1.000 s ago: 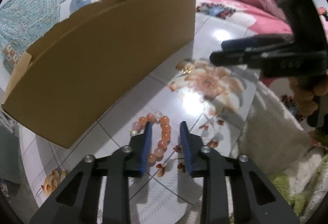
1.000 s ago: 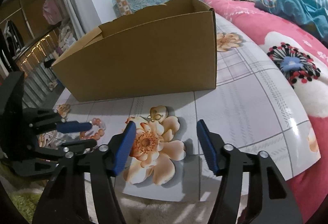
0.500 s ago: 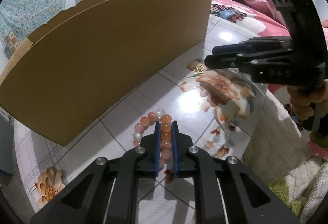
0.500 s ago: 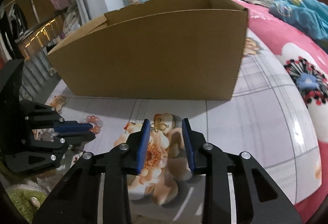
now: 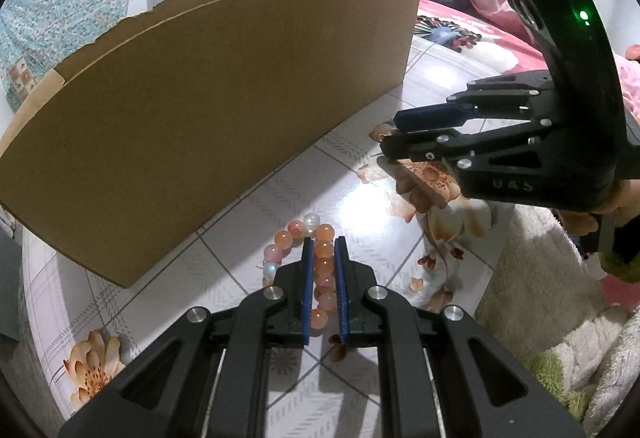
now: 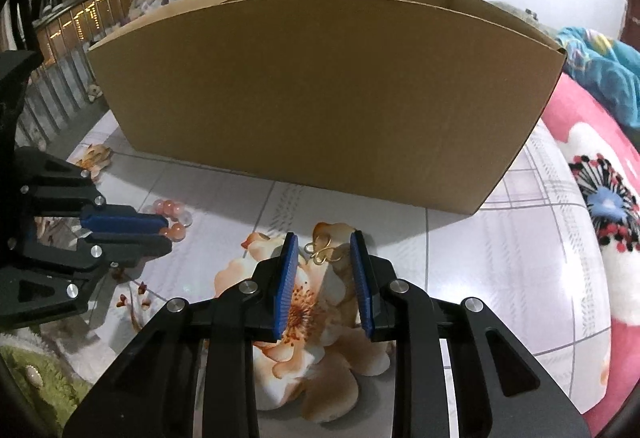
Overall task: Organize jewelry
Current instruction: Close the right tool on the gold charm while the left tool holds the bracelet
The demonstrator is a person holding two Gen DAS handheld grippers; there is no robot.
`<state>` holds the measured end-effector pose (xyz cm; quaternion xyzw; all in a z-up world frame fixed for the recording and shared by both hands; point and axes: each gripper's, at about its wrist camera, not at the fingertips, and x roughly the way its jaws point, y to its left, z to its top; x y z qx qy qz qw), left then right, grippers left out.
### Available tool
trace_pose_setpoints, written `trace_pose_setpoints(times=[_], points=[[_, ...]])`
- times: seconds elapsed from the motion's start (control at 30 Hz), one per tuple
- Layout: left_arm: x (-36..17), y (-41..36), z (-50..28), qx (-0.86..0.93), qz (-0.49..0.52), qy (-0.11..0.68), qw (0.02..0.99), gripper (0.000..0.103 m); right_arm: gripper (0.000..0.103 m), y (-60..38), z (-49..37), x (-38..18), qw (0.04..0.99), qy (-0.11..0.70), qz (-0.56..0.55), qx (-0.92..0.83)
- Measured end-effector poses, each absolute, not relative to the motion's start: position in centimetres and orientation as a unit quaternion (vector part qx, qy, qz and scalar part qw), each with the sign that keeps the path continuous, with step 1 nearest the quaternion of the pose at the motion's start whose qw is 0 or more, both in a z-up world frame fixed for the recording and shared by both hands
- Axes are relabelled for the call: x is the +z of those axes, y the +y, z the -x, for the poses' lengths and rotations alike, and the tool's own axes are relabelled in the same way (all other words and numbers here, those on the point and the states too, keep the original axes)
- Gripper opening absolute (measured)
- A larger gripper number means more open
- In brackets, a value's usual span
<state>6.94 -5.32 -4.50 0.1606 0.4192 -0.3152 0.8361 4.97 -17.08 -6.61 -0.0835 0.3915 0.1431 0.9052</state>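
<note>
A bracelet of peach and pink beads (image 5: 298,238) lies on the flowered table cover. My left gripper (image 5: 321,242) is shut on one strand of it, and the beads show between the blue pads. It also shows in the right wrist view (image 6: 170,226) at the left, with the beads (image 6: 168,207) at its tips. A small gold earring (image 6: 321,252) lies on the flower print. My right gripper (image 6: 324,242) is open, with one pad on each side of the earring. It shows in the left wrist view (image 5: 394,135) at the right.
A large open cardboard box (image 6: 320,85) stands on the table just behind both pieces; it also shows in the left wrist view (image 5: 192,109). A pink flowered blanket (image 6: 600,197) lies to the right. A fluffy white and green rug (image 5: 560,302) lies at the near edge.
My left gripper has closed on the bead bracelet. My right gripper has narrowed and moved forward so that its pads flank the gold earring. Both views have come closer to the box.
</note>
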Motion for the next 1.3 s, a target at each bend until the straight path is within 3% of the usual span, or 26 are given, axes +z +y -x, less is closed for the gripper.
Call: trace_pose_setpoints(times=[0.27, 0.37, 0.7, 0.73, 0.77, 0.97, 1.1, 1.17, 1.2, 1.3], points=[[-4.5, -5.2, -7.0, -0.316, -0.158, 0.419, 0.836, 0.009, 0.025, -15.6, -5.6, -6.8, 0.908, 0.395, 0.074, 0.114], [-4.5, -5.2, -7.0, -0.316, -0.158, 0.419, 0.836, 0.009, 0.018, -15.1, -5.5, -7.0, 0.910, 0.393, 0.075, 0.106], [-4.4, -5.2, -7.0, -0.317, -0.158, 0.419, 0.836, 0.009, 0.014, -16.4, -5.6, -6.9, 0.912, 0.394, 0.040, 0.106], [-4.4, -5.2, -7.0, -0.316, -0.158, 0.419, 0.836, 0.009, 0.011, -16.5, -5.6, -6.9, 0.912, 0.394, 0.038, 0.107], [-4.4, -5.2, -7.0, -0.316, -0.158, 0.418, 0.837, 0.009, 0.000, -16.6, -5.6, -6.9, 0.912, 0.395, 0.037, 0.109], [-4.4, -5.2, -7.0, -0.316, -0.158, 0.418, 0.837, 0.009, 0.000, -16.7, -5.1, -6.8, 0.911, 0.397, 0.032, 0.111], [-4.3, -5.0, -7.1, -0.316, -0.156, 0.419, 0.837, 0.009, 0.006, -17.0, -4.6, -6.5, 0.911, 0.396, 0.023, 0.110], [-4.3, -4.9, -7.1, -0.316, -0.155, 0.419, 0.837, 0.010, 0.025, -17.3, -4.5, -6.6, 0.909, 0.402, 0.016, 0.104], [-4.3, -4.9, -7.0, -0.316, -0.155, 0.418, 0.837, 0.010, 0.029, -17.4, -4.6, -6.6, 0.909, 0.405, 0.011, 0.099], [-4.3, -4.9, -7.1, -0.317, -0.155, 0.419, 0.837, 0.010, 0.030, -17.2, -4.7, -6.8, 0.905, 0.413, -0.006, 0.103]])
